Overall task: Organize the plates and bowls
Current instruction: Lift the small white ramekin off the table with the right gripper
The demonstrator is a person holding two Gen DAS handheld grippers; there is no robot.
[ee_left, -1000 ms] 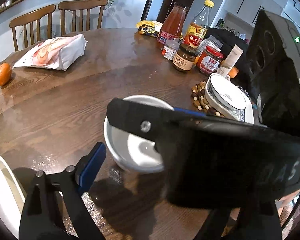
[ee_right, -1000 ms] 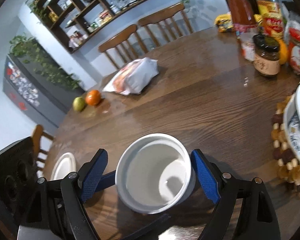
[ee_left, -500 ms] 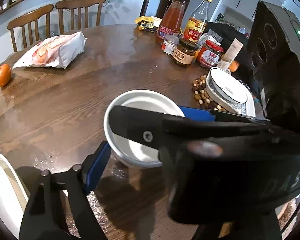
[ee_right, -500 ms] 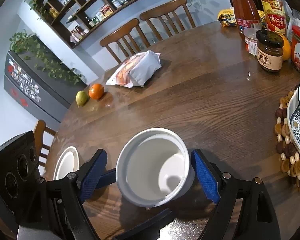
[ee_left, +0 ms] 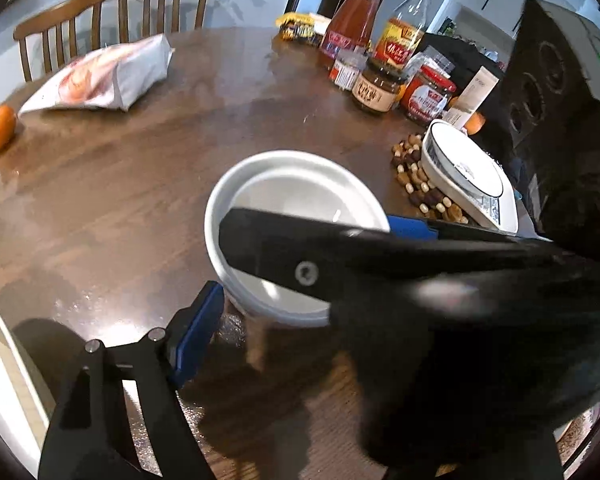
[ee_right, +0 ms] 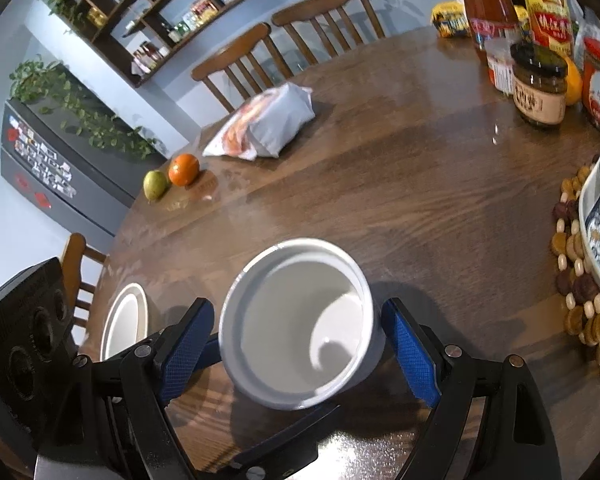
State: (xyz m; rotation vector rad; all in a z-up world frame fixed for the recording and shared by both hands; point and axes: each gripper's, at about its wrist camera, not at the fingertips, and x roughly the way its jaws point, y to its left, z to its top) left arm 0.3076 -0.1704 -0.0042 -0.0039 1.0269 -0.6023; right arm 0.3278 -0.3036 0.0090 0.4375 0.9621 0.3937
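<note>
White bowl (ee_right: 300, 328) sits upright on the round wooden table (ee_right: 400, 184), near its front edge; right gripper (ee_right: 296, 344) straddles it w/ blue pads (ee_right: 410, 354) either side, small gaps showing, so jaws wide and not pressing. Left gripper (ee_left: 300, 264) is at the same bowl (ee_left: 292, 196), one blue pad (ee_left: 198, 332) just beside the wall, but the right gripper's black body blocks the far finger, so can't tell if it grips. Further out: patterned dish (ee_left: 464, 176) on a bead mat (ee_left: 420, 184) to the right, white plate (ee_right: 124, 326) left, jars (ee_right: 540, 88), snack bag (ee_right: 264, 128) & orange (ee_right: 184, 169) beyond.
</note>
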